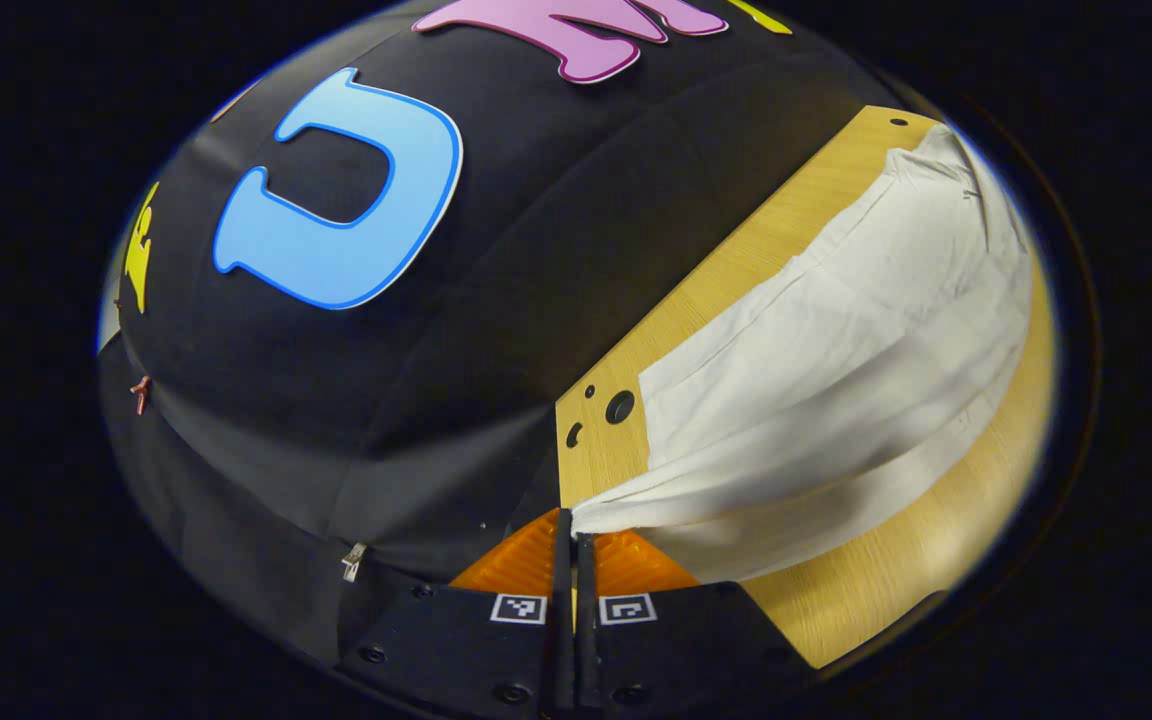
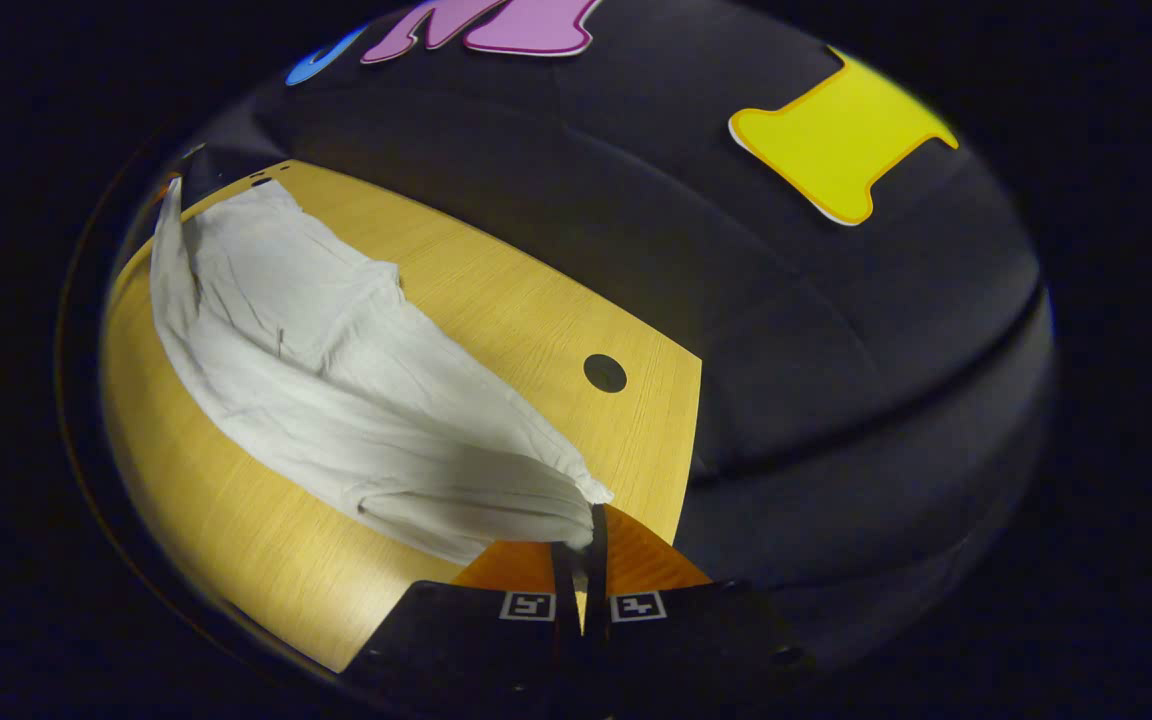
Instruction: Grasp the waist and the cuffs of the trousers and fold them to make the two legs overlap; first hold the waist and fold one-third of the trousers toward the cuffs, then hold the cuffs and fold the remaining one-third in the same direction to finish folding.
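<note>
The left hand-held gripper (image 1: pixel 568 530) is squeezed tight on a corner of the white trousers (image 1: pixel 836 370). Both fingers pinch the cloth right at their tips, and the cloth bunches into a little point there. From this hand-held gripper the trousers stretch away up and to the right in the left gripper view, long and thin, across the yellow wooden desk (image 1: pixel 896 560). The pinched edge looks lifted a bit off the desk, because a dark shadow lies under it. The right hand-held gripper (image 2: pixel 581 540) is also clamped shut on a corner of the trousers (image 2: pixel 356 400). From this one the trousers run away up and to the left in the right gripper view, toward the far corner of the desk (image 2: pixel 496 290). So each hand-held gripper holds one end of the same long side, and the rest of the cloth lies flat on the desk between them. I think both must carry that side across together so the two legs lie on top of each other. The trousers look soft, thin and wrinkly, with folds along the length.
</note>
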Motion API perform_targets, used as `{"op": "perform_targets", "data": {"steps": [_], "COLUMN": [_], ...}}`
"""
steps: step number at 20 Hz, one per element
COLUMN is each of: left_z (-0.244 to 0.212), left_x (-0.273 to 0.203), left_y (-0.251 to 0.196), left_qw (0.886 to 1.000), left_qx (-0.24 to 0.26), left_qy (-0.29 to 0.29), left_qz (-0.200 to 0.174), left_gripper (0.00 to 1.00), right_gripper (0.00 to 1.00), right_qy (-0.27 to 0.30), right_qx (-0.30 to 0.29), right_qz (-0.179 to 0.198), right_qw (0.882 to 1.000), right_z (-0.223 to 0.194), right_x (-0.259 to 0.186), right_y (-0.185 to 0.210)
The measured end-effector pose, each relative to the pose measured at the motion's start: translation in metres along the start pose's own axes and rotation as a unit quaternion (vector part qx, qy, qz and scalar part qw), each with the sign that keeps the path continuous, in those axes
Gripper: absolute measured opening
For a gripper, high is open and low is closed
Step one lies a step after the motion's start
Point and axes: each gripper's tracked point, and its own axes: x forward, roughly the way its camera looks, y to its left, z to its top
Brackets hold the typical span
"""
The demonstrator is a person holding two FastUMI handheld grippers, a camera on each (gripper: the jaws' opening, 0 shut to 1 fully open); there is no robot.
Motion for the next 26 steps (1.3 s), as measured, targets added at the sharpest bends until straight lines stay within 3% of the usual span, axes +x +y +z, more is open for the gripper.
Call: {"op": "perform_targets", "data": {"steps": [6,9,11,13,14,16,17,18,23,26], "left_z": [0.018,0.007,0.0,-0.004,-0.001,0.004,0.008,0.016,0.034,0.039], "left_x": [0.077,0.101,0.117,0.121,0.118,0.116,0.108,0.097,0.059,0.028], "left_y": [0.003,-0.003,-0.027,-0.046,-0.053,-0.065,-0.064,-0.061,-0.043,-0.034], "left_qw": [0.992,0.981,0.972,0.964,0.958,0.945,0.938,0.929,0.893,0.878], "left_qx": [-0.125,-0.187,-0.222,-0.249,-0.267,-0.311,-0.333,-0.359,-0.444,-0.474], "left_qy": [0.025,0.053,0.069,0.078,0.079,0.071,0.063,0.053,0.019,0.017], "left_qz": [-0.014,-0.019,-0.039,-0.054,-0.062,-0.076,-0.075,-0.078,-0.07,-0.069], "left_gripper": [0.05,0.05,0.06,0.17,0.39,0.65,0.75,0.99,0.97,0.97], "right_gripper": [0.05,0.07,0.17,0.41,0.6,0.99,0.98,0.98,0.99,0.99], "right_qy": [-0.019,0.001,0.023,0.033,0.03,0.02,0.015,0.011,-0.006,-0.011], "right_qx": [0.112,0.164,0.192,0.219,0.234,0.263,0.285,0.313,0.473,0.516], "right_qz": [-0.005,-0.004,0.003,0.0,0.0,-0.012,-0.019,-0.024,-0.065,-0.076], "right_qw": [0.994,0.986,0.981,0.975,0.972,0.964,0.958,0.949,0.879,0.853], "right_z": [0.055,0.052,0.033,0.028,0.027,0.025,0.025,0.021,-0.011,-0.023], "right_x": [0.047,0.081,0.087,0.096,0.098,0.093,0.09,0.087,0.074,0.081], "right_y": [-0.021,-0.019,-0.009,-0.008,-0.007,-0.011,-0.015,-0.015,-0.026,-0.021]}}
